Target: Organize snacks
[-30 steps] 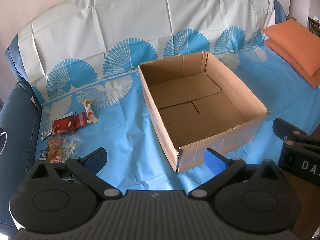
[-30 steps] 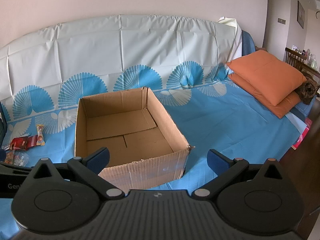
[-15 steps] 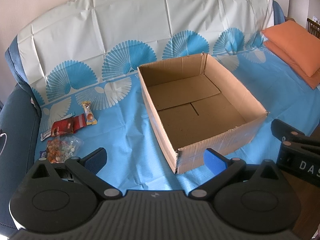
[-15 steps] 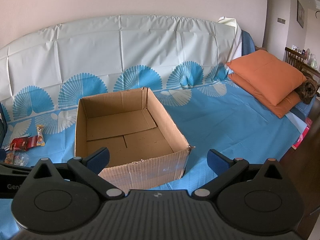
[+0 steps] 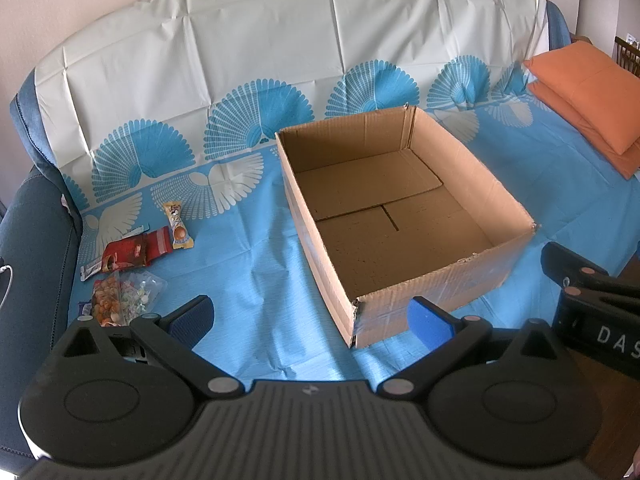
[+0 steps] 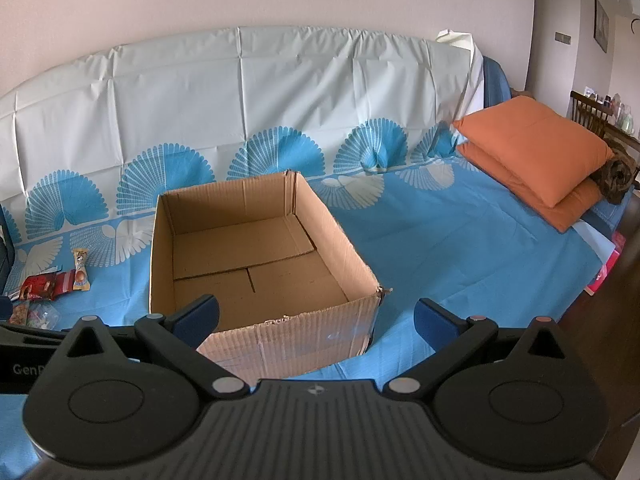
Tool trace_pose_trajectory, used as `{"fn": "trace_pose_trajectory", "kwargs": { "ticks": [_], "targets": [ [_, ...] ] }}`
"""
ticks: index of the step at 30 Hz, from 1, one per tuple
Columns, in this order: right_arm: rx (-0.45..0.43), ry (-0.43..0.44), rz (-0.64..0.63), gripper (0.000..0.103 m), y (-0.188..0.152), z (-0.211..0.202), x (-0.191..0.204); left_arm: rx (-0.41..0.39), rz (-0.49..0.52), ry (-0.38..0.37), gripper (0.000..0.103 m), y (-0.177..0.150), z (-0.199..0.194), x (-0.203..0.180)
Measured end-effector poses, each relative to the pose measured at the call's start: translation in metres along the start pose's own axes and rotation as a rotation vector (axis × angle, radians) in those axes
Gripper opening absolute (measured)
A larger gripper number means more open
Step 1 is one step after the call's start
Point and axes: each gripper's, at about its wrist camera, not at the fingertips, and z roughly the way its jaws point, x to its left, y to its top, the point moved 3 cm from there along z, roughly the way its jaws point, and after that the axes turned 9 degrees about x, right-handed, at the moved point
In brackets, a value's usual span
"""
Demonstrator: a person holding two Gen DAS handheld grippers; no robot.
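An empty cardboard box (image 5: 516,236) (image 6: 160,248) stands open on the blue-covered sofa. Left of it lie the snacks: a red packet (image 5: 128,255) (image 6: 40,285), a small yellow bar (image 5: 179,231) (image 6: 80,270) and a clear bag of mixed sweets (image 5: 124,300) (image 6: 36,314). My left gripper (image 5: 310,316) hangs open in front of the box's near corner, nothing between its blue pads. My right gripper (image 6: 316,314) is open too, over the box's front wall. Its black body shows at the right edge of the left wrist view.
Two orange cushions (image 6: 536,152) (image 5: 588,92) are stacked at the sofa's right end, with a dark brown cloth (image 6: 618,176) beside them. The sofa's dark blue arm (image 5: 28,248) rises left of the snacks. Dark floor (image 6: 600,320) lies to the right.
The left wrist view has shifted slightly; the box and snacks sit a little higher and further left. The right gripper has barely moved. Both stay open.
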Motion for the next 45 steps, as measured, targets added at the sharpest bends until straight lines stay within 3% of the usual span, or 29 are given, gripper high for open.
{"fn": "trace_pose_trajectory", "kwargs": {
  "ticks": [45],
  "targets": [
    [0.002, 0.002, 0.003, 0.103, 0.0012, 0.0004, 0.0023, -0.002, -0.008, -0.002, 0.103, 0.0005, 0.0025, 0.0040]
  ]
}}
